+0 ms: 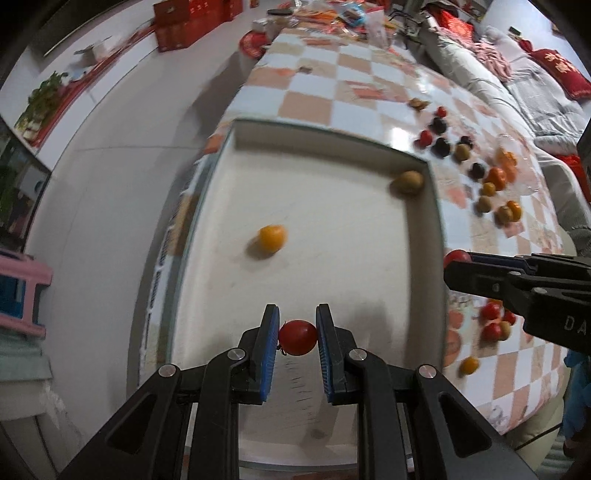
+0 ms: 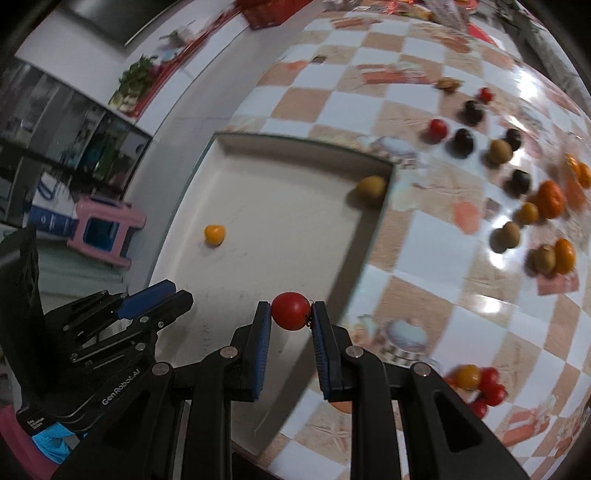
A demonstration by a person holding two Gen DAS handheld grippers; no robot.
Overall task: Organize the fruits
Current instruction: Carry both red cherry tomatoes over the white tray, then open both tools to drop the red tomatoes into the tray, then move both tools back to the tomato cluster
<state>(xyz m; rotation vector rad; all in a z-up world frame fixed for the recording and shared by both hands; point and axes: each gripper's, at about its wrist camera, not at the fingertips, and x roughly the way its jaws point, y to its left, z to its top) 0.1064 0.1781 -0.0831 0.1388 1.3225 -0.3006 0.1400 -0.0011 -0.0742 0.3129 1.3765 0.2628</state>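
Note:
A white tray lies on the checkered table, also in the right wrist view. In it lie a small orange fruit and a brown fruit in the far right corner. My left gripper is shut on a red cherry tomato above the tray's near part. My right gripper is shut on another red cherry tomato over the tray's right rim. The left gripper also shows in the right wrist view.
Loose fruits lie on the table right of the tray: dark plums, red tomatoes, oranges, brown fruits. A pink stool stands on the floor to the left. Clutter sits at the table's far end.

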